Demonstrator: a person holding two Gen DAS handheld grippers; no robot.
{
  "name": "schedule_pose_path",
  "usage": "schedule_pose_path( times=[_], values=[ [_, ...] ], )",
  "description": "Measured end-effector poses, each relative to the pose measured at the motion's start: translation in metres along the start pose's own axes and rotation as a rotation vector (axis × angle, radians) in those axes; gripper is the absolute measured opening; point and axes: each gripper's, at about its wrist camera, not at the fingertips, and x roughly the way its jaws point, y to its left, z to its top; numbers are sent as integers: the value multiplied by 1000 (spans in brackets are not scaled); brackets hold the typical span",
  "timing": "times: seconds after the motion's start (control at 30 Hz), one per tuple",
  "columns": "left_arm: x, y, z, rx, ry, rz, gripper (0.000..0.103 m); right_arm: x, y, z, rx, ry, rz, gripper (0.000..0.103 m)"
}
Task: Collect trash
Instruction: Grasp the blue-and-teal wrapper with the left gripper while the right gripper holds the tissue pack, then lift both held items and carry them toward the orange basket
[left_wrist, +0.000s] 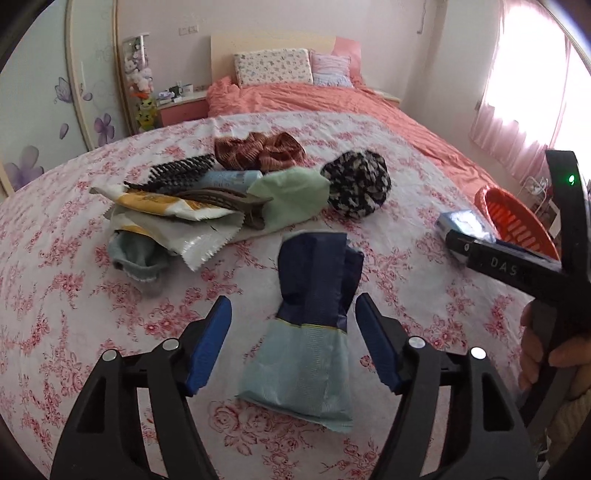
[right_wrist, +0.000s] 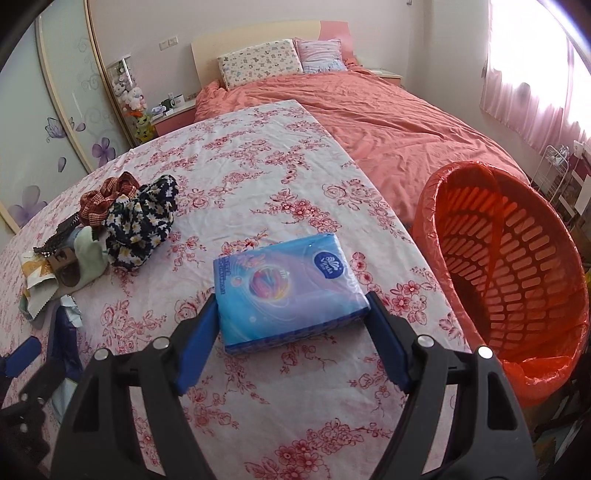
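Trash lies uncollected on a flowered cloth over the bed. Nearest, the left gripper (left_wrist: 291, 343) hovers with fingers apart on either side of a blue and pale wrapper (left_wrist: 308, 325), not touching it. The right gripper (right_wrist: 290, 339) has its fingers apart around a blue tissue pack (right_wrist: 286, 291); whether they press it cannot be told. Farther back sits a heap: torn white and yellow wrappers (left_wrist: 173, 218), a comb (left_wrist: 181, 168), a hair clip (left_wrist: 229, 203), socks and scrunchies. To the right, beside the bed, the orange-lined bin (right_wrist: 506, 258) looks empty, so the task seems barely begun.
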Motion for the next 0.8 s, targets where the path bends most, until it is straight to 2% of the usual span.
schedule_pose_path(
  times=[0.13, 0.4, 0.63, 0.8],
  values=[
    [8, -3, -3, -4, 38, -13, 61, -1, -1, -1, -5, 1, 5, 75],
    [14, -6, 5, -25, 18, 20, 45, 0, 1, 0, -14, 2, 2, 75],
    [27, -1, 19, -53, 4, 52, 45, 6, 3, 5, -17, 7, -5, 76],
    [25, 4, 18, -81, -3, 13, 47, 8, 6, 4, -33, 16, -18, 78]
  ],
)
